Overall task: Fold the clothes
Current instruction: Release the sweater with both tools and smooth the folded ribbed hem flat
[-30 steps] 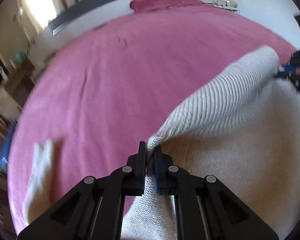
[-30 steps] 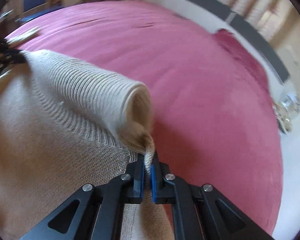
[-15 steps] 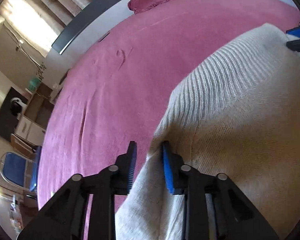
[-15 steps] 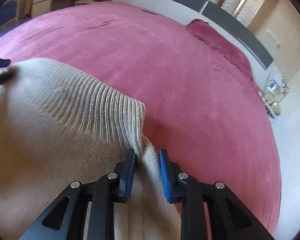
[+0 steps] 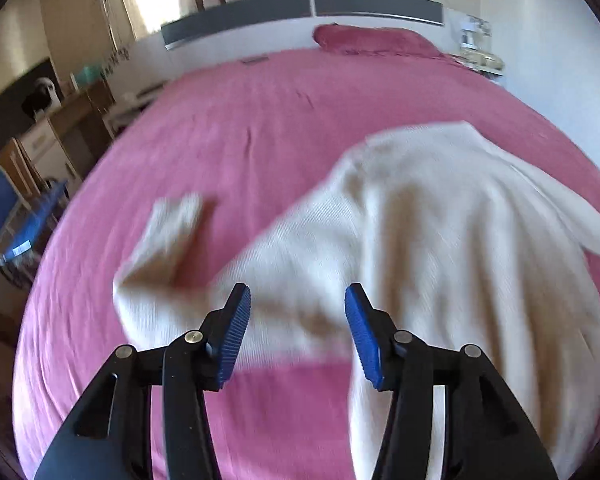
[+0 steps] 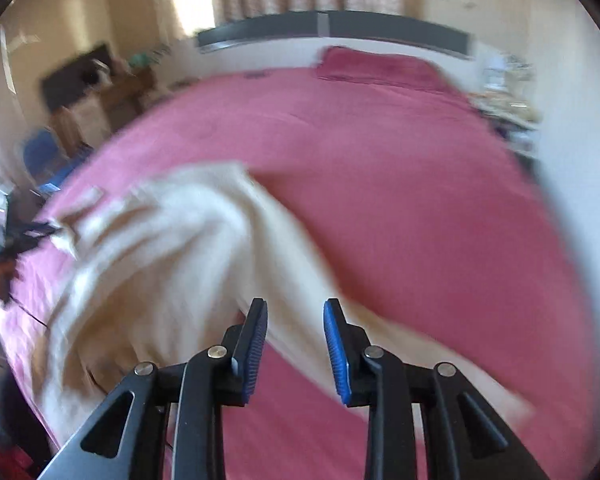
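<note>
Across the pink bed: a cream knitted sweater [image 5: 440, 240] lies spread on the bedspread [image 5: 260, 140], filling the centre and right of the left wrist frame and the left and centre of the right wrist frame.
Sweater's lie: rumpled, not flat; one sleeve [image 5: 164, 240] trails out toward the left of the left wrist frame, another strip of knit runs to the lower right of the right wrist frame. Both frames are motion-blurred, so finer folds cannot be told.
Left gripper [image 5: 298, 332]: jaws apart and opening, nothing pinched; the blue pads stand clear above the sweater's near edge.
Right gripper [image 6: 296, 350]: jaws apart and opening, nothing between the pads; knit and bare bedspread show beyond them.
Step in hand: by my reading, the release after laying the sweater out on the bed; no fold is made yet.
Next move calls for: probably smoothing the body flat, then pinching a sleeve or side edge with each gripper and carrying it over the middle.
Far end: a pillow [image 5: 372, 42] sits at the upper centre, well apart from the sweater.
</note>
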The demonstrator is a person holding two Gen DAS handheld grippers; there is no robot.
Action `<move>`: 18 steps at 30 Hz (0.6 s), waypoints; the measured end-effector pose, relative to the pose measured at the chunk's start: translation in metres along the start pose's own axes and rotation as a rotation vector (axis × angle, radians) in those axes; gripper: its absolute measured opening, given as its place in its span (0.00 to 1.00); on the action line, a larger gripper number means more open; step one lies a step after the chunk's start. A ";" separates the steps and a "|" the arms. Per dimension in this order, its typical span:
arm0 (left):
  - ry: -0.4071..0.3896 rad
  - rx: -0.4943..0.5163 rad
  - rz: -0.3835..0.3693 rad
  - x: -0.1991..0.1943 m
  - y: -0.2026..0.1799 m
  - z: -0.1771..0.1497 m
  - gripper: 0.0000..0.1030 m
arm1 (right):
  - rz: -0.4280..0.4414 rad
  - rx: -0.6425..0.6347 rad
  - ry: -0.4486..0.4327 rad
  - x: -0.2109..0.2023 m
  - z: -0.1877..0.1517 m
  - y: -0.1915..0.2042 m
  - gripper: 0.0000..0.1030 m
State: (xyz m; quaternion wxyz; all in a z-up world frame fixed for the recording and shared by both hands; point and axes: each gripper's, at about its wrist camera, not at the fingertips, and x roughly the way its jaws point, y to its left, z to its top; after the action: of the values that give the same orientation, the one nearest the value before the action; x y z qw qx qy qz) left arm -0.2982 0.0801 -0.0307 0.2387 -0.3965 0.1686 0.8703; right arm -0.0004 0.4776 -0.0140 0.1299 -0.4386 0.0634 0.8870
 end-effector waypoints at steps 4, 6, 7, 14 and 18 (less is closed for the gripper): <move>0.108 0.043 -0.095 -0.054 -0.030 -0.081 0.51 | -0.550 -0.065 0.220 -0.074 -0.083 -0.043 0.28; 0.173 0.057 -0.173 -0.070 -0.048 -0.112 0.51 | -0.627 0.016 0.270 -0.096 -0.110 -0.058 0.29; 0.195 0.043 -0.202 -0.070 -0.056 -0.123 0.51 | -0.539 0.071 0.252 -0.101 -0.118 -0.053 0.30; 0.257 -0.066 -0.201 -0.070 -0.094 -0.185 0.51 | 0.208 0.026 0.197 -0.021 -0.135 0.126 0.30; 0.240 -0.077 -0.119 -0.067 -0.099 -0.205 0.51 | 0.285 -0.306 0.192 0.039 -0.131 0.265 0.30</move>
State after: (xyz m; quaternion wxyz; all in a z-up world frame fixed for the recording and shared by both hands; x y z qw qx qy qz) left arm -0.0810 0.0441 -0.1181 0.2529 -0.5160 0.1387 0.8066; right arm 0.0007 0.2011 -0.1253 -0.0712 -0.5220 0.0016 0.8499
